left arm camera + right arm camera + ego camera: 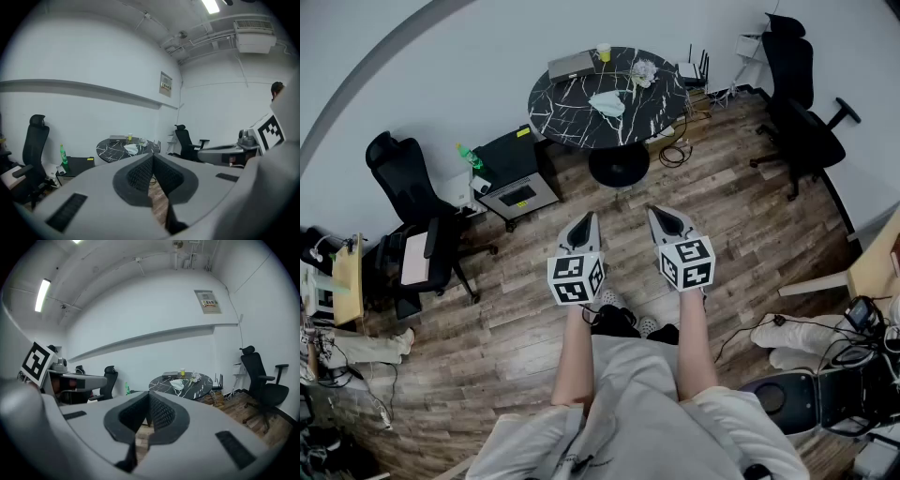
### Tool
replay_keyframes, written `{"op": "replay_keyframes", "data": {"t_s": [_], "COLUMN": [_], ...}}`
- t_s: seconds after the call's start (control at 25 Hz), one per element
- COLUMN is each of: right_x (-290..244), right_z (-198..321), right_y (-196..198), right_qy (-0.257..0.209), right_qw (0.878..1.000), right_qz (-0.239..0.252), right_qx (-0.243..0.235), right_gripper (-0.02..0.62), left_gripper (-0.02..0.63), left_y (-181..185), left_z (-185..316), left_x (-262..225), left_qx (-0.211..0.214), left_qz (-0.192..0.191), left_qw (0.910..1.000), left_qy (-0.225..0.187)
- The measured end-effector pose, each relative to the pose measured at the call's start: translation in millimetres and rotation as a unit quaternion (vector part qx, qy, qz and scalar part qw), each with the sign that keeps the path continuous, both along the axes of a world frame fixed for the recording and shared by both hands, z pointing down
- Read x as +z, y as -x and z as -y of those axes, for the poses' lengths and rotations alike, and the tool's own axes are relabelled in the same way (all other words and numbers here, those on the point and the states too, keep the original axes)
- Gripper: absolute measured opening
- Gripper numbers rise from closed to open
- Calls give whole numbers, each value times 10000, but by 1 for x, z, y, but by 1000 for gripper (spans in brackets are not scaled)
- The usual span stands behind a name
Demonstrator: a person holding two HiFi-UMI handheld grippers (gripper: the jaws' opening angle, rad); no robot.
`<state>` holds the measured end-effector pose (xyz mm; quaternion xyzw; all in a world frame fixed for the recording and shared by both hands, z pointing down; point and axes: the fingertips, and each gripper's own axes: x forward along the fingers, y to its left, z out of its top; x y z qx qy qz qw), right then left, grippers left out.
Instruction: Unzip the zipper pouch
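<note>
The pale zipper pouch (607, 103) lies near the middle of a round black marble table (567, 112), well ahead of me across the wooden floor. It shows small in the left gripper view (131, 148) and the right gripper view (177, 384). I hold both grippers side by side at waist height, pointing towards that table and far short of it. My left gripper (584, 223) (152, 157) has its jaws pressed together with nothing between them. The right gripper (664, 217) (149, 397) is likewise shut and empty.
On the table also sit a grey laptop (571, 65), a yellowish cup (604, 52) and a crumpled item (644, 71). A black cabinet (517, 173) with a green bottle (469, 157) stands to its left. Office chairs (412, 202) (802, 112) flank the room, and cables (675, 150) lie by the table's base.
</note>
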<state>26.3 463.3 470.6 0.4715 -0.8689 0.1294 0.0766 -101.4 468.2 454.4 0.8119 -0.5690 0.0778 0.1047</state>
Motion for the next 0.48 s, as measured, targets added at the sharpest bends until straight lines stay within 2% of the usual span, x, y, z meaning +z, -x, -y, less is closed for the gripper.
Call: {"op": "replay_keyframes", "data": {"t_s": [0.24, 0.48], "right_x": [1, 7], "right_z": [2, 1], "right_y": [-6, -5], "right_qy": [0, 222], "right_qw": [10000, 9997], "right_qz": [-47, -54], "right_qx": [32, -49], "right_gripper": [3, 3], "left_gripper": [21, 21], "left_y": [-5, -5], "left_z": [1, 1], "left_x": [2, 2], "left_qx": [45, 54], "left_qz": [62, 32], "left_qw": [10000, 10000], "left_qy": [27, 13]}}
